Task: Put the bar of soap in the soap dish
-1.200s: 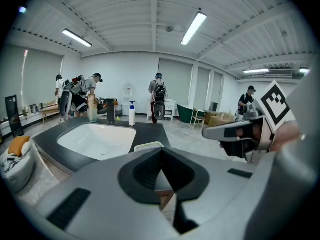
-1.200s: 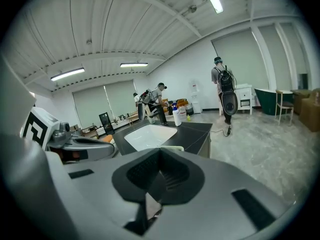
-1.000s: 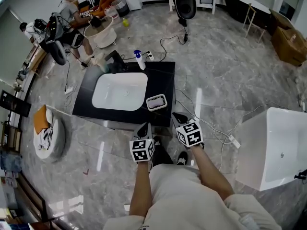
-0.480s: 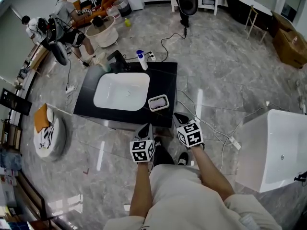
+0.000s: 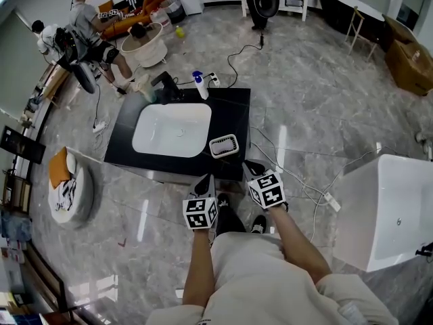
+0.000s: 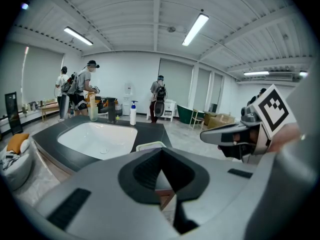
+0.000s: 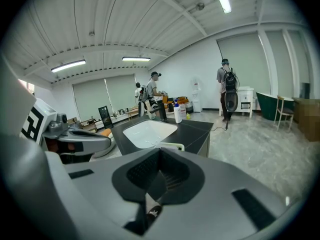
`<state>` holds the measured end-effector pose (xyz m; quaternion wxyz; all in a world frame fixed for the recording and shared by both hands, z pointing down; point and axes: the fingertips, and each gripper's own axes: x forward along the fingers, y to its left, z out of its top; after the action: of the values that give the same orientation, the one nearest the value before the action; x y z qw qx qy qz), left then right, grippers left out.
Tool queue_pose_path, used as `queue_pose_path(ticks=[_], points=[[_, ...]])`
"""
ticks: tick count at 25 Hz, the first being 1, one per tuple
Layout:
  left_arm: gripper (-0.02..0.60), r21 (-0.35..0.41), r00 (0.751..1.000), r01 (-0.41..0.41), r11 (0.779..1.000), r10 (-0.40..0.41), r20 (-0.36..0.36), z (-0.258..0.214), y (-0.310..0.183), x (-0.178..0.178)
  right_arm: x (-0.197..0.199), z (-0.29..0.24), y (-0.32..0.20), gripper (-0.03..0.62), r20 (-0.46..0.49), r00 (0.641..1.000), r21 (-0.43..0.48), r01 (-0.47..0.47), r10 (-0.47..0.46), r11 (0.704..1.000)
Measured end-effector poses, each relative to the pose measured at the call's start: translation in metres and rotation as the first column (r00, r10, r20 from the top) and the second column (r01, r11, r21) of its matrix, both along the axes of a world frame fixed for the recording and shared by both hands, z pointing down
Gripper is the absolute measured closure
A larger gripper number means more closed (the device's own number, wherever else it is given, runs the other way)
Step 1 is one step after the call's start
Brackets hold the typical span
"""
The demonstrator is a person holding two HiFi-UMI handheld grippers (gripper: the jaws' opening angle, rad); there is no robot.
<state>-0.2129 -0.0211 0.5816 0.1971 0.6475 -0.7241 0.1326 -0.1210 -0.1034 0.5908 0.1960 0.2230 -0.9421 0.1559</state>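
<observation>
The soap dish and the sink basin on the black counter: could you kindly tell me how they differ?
The sink basin is far larger than the soap dish. The basin is sunk into the counter's middle; the dish sits on top, at its near right corner. Both are white, rounded rectangles.

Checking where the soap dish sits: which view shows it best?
The head view: the soap dish shows whole from above, on the dark counter right of the white basin. Both gripper views catch only a strip of its pale rim, the rest hidden.
</observation>
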Motion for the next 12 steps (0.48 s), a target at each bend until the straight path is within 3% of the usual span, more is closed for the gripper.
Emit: queue_pose_path(ticks=[12], points=[[0.575,0.000,0.998,0.031,1.000,-0.031,0.046,-0.0014,-0.0077,-0.0033,0.0095,0.0030,-0.0078,0.589,0.007,1.000,-0.016,-0.022,0.022,1.000]])
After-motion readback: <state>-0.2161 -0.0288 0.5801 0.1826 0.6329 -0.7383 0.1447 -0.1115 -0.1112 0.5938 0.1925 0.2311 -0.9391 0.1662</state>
